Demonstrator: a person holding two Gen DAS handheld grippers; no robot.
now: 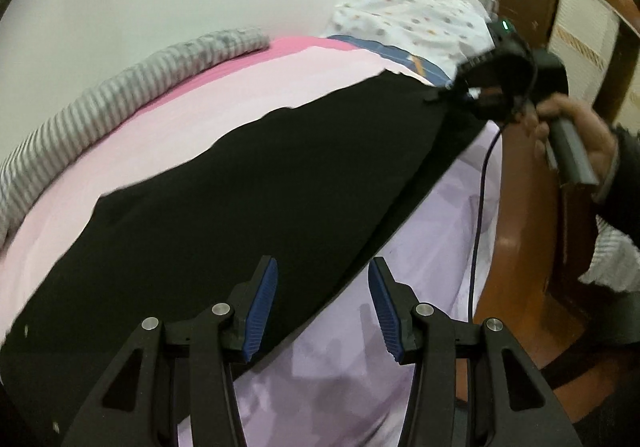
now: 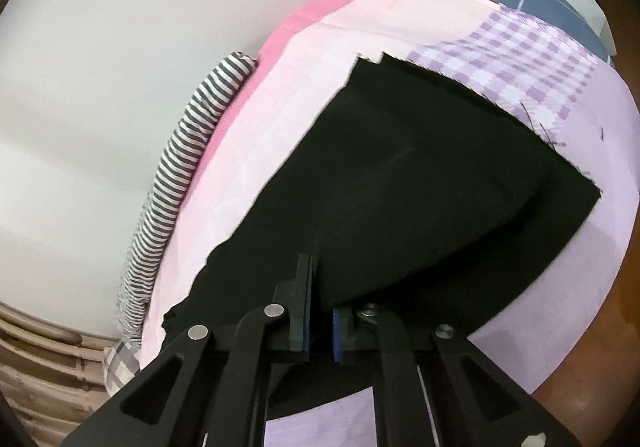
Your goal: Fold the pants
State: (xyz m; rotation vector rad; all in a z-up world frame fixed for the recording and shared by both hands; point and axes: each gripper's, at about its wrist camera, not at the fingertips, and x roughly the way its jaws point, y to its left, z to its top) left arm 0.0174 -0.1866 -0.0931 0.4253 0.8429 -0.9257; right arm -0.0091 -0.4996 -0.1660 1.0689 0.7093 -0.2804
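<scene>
While the left gripper (image 1: 322, 305) hangs with its blue-padded fingers (image 1: 262, 307) spread wide and nothing between them, the black pants (image 1: 248, 183) lie stretched over the pink bed sheet (image 1: 172, 127), running from under the left finger away toward the far end. Only the left wrist view shows the right gripper (image 1: 452, 89) from outside, at that far end of the pants, its handle in the person's right hand (image 1: 576, 131) with a cable (image 1: 478, 207) hanging from it over the lilac sheet (image 1: 424, 247). Only the right wrist view shows its grip: the right gripper's fingers (image 2: 304, 311) are pressed nearly together on an edge of the pants, the cloth fanning out ahead of them to a purple checked patch (image 2: 516, 63). A striped roll of fabric (image 2: 180, 183) lies beyond the left finger in both views.
</scene>
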